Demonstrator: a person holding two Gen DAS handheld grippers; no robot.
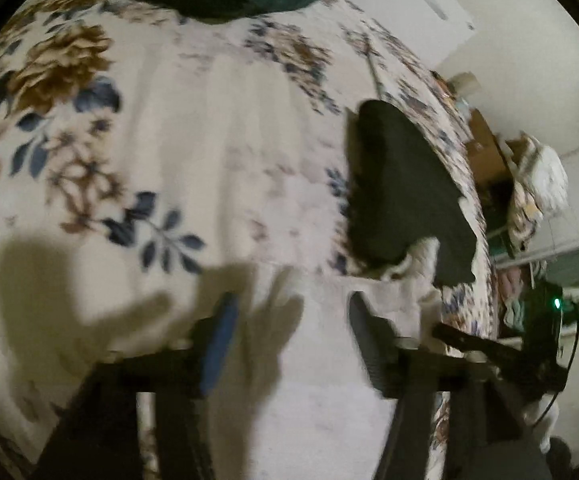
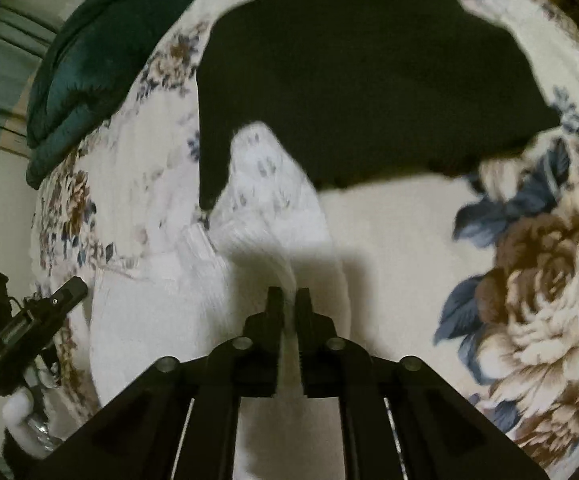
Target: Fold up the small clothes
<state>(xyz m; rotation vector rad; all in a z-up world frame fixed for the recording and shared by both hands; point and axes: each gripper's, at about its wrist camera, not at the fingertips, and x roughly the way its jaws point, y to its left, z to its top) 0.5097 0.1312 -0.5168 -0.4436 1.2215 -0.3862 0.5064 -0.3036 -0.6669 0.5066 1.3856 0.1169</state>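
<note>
My right gripper [image 2: 288, 300] pinches the white cloth [image 2: 257, 208] between its fingers; it trails away onto the floral bed [image 2: 529, 280], its far end overlapping a black garment [image 2: 361, 80]. My left gripper [image 1: 289, 320] hangs open, empty, the cloth just right.

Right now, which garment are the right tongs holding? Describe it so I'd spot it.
On the floral bedspread, below the flat black garment, lies a white cloth. The right tongs pinch its near edge; faint grey speckles and its pale colour distinguish it.
</note>
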